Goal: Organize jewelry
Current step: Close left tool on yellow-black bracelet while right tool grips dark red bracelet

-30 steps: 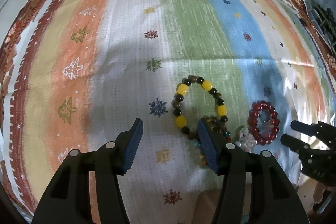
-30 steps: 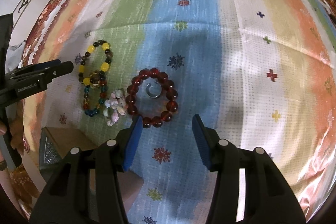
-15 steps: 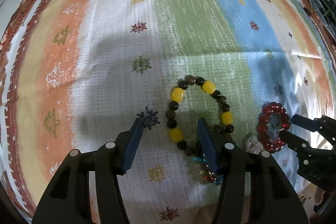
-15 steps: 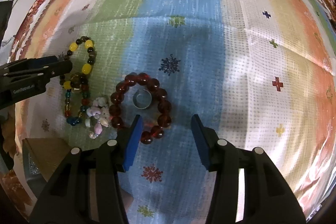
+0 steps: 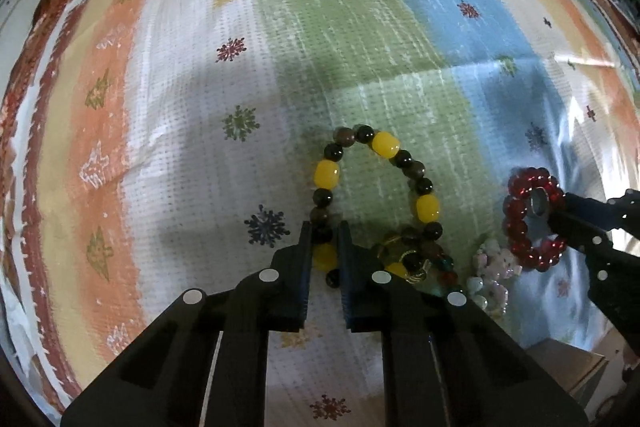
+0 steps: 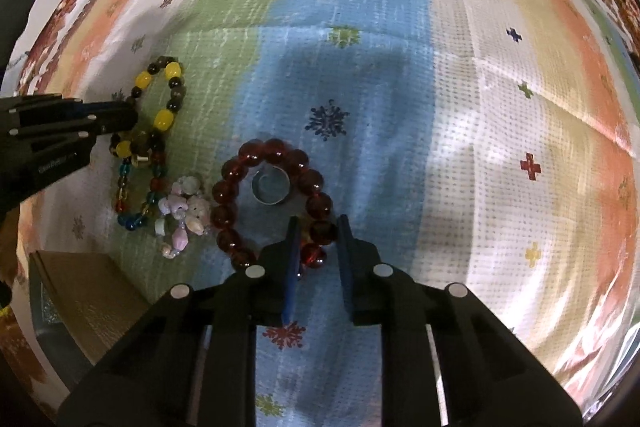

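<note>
L gripper (image 5: 323, 231) jaws nearly shut, yellow/dark bead bracelet (image 5: 374, 187) pinched at its near-left side on striped cloth (image 5: 320, 27). R gripper (image 6: 317, 227) jaws narrowed, red bead bracelet (image 6: 272, 203) clamped; ring (image 6: 271, 189) seen inside loop.

Faint print on left gripper (image 6: 120, 119) body, unreadable.

Left gripper (image 5: 323, 239) jaws nearly closed, pinching beads; right gripper (image 6: 318, 231) likewise
</note>
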{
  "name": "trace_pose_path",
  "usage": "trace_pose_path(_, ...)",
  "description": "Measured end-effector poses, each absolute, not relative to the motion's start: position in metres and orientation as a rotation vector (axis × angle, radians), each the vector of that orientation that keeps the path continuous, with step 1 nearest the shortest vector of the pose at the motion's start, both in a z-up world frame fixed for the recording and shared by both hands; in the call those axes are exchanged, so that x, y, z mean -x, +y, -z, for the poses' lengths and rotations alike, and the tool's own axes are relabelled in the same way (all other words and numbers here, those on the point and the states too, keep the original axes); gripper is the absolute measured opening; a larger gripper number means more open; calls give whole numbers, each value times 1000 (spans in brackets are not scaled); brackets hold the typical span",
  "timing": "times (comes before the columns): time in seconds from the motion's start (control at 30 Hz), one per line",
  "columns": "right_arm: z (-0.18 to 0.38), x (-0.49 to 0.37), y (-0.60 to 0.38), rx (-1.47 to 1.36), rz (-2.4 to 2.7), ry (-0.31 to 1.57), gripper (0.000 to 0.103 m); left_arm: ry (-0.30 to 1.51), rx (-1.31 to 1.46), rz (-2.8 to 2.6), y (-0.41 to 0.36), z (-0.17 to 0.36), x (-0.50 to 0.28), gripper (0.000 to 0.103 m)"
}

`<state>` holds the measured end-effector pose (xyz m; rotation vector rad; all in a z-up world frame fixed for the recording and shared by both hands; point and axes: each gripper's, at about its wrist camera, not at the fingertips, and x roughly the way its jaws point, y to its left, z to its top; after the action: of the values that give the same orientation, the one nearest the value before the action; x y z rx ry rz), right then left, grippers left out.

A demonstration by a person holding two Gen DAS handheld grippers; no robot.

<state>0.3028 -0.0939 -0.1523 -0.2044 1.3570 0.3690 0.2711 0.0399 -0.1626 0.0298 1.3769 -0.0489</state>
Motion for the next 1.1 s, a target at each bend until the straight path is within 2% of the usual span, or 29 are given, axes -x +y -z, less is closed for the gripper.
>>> trace_pose_path(0.07, 150, -304, -96, 166, -377, 1366, 15, 1376, 10, 57, 39, 160, -269, 11)
trace_pose_path(0.67, 77, -282, -86, 138, -511, 1208, 15, 1238, 180, 162, 39, 96, -255, 11)
trace_pose_path(1.1, 52, -267, -81, 147, -531, 1140, 15, 1155, 189, 183, 37, 64, -232, 11)
